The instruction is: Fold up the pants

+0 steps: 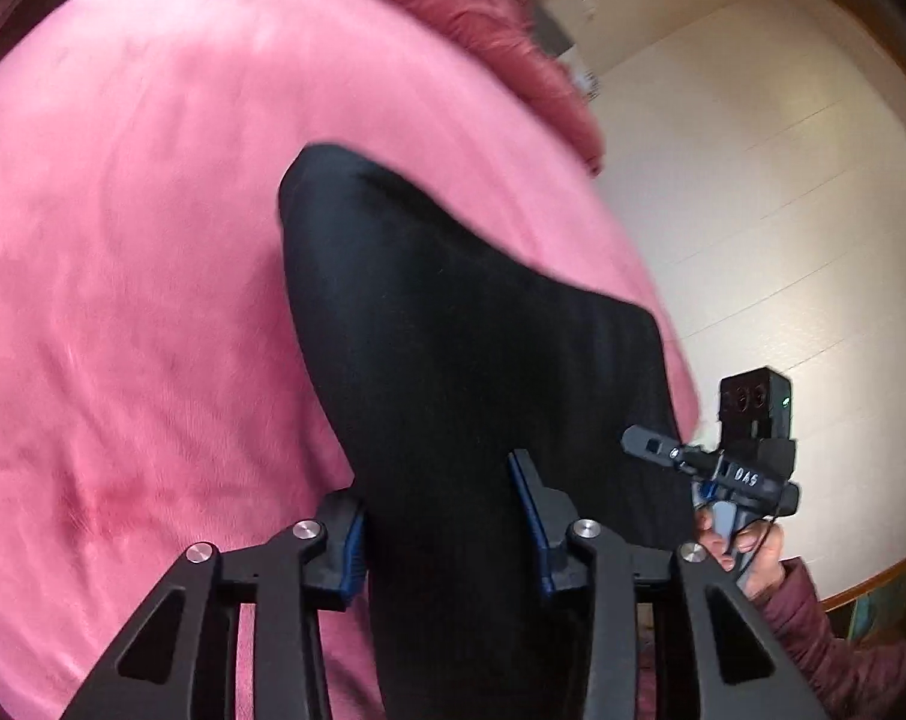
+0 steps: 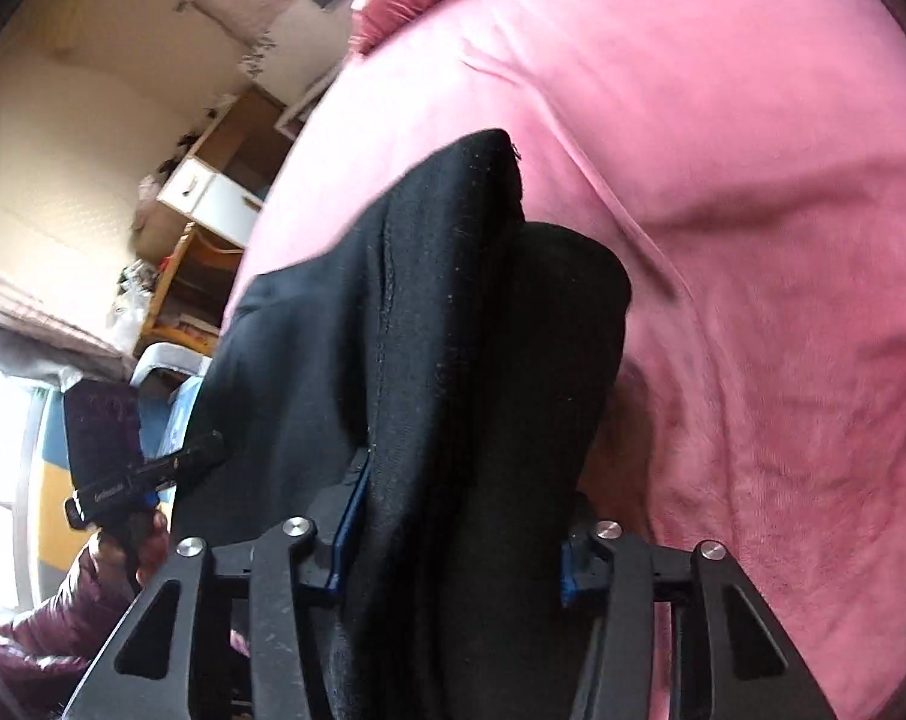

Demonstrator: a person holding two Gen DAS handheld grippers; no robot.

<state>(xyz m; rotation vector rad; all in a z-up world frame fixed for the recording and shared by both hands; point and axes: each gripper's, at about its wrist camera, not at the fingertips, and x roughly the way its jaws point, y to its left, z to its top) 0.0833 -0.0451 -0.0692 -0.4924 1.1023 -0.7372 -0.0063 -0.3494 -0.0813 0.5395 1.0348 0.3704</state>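
Note:
Black pants [image 1: 453, 324] lie over a pink bed cover [image 1: 141, 252]. In the left wrist view the cloth runs between the fingers of my left gripper [image 1: 447, 516], which stand well apart with the fabric draped between them. In the right wrist view the pants [image 2: 447, 312] bunch in a thick fold between the fingers of my right gripper [image 2: 459, 534], also spread wide around the cloth. The right gripper shows in the left wrist view [image 1: 663, 450] at the pants' right edge. The left gripper shows in the right wrist view [image 2: 201, 450] at the pants' left edge.
The pink bed cover [image 2: 753, 240] fills most of both views, with a ruffled pink pillow [image 1: 483, 18] at its far end. A cream wall [image 1: 783, 210] lies right of the bed. Wooden shelves with white drawers [image 2: 213, 192] stand beside the bed.

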